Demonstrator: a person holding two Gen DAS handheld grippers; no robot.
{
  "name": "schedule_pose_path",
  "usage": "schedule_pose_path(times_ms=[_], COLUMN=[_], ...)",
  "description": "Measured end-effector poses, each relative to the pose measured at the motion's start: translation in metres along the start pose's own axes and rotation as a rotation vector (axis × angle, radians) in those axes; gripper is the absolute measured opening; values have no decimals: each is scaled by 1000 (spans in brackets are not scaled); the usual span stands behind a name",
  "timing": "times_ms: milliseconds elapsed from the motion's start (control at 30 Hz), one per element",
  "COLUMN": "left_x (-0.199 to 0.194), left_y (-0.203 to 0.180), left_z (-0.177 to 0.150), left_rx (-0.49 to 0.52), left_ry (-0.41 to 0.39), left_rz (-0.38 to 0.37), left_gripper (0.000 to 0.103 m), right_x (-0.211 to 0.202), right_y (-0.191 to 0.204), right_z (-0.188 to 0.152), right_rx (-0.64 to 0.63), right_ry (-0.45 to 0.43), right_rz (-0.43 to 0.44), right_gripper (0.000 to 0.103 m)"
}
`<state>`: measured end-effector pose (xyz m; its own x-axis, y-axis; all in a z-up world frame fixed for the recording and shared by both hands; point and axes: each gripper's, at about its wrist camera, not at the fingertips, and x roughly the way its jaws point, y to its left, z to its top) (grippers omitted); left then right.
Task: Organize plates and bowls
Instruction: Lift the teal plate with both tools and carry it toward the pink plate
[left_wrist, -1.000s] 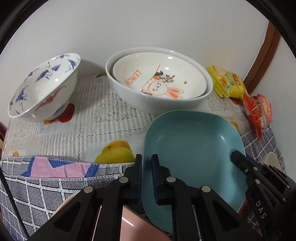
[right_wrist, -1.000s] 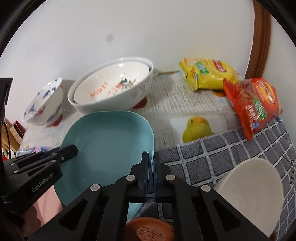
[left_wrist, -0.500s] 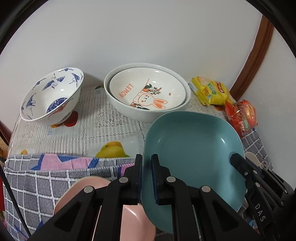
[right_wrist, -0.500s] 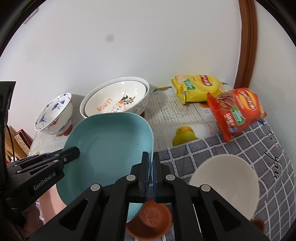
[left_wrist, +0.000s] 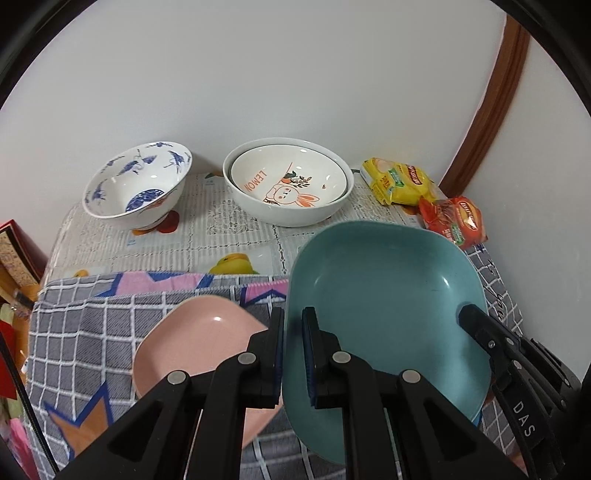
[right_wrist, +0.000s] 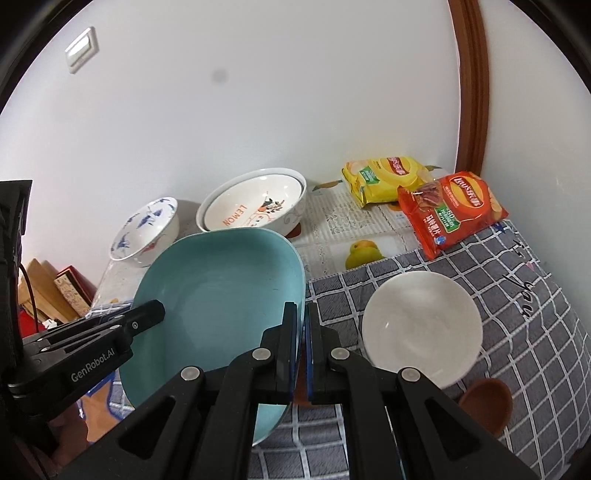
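Fingers of both your grippers, left and right, pinch the teal plate's opposite rims above the pink plate.

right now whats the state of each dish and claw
teal plate: held off the cloth, gripped at both rims
left claw: shut on teal plate
right claw: shut on teal plate
pink plate: flat on cloth, empty
white bowl: upright, empty
lemon bowl: nested in larger bowl
blue bowl: upright, empty
chip bags: sealed
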<state>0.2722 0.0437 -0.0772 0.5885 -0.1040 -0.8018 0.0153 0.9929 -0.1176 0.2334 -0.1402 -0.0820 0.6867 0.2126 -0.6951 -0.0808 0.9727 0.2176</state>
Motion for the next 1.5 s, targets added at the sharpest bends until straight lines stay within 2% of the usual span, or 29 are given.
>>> schedule_pose_path(times_ms=[367,633,1500], left_x=[-43,-63,-89], left_y=[-2,-2,20], left_z=[-19,-30,-47], left_rx=[-13,-25,-75], left_ry=[-37,-56,-72], left_rz=[13,18,49], left_gripper=[10,10,10], right_x=[-46,-65,-77], right_y=[7,11,36], right_z=[-12,-18,-31], right_rx=[-16,-26,-69], right_ry=[-41,-51,-49], right_rz=[23,32,77], right_gripper=[3,3,3])
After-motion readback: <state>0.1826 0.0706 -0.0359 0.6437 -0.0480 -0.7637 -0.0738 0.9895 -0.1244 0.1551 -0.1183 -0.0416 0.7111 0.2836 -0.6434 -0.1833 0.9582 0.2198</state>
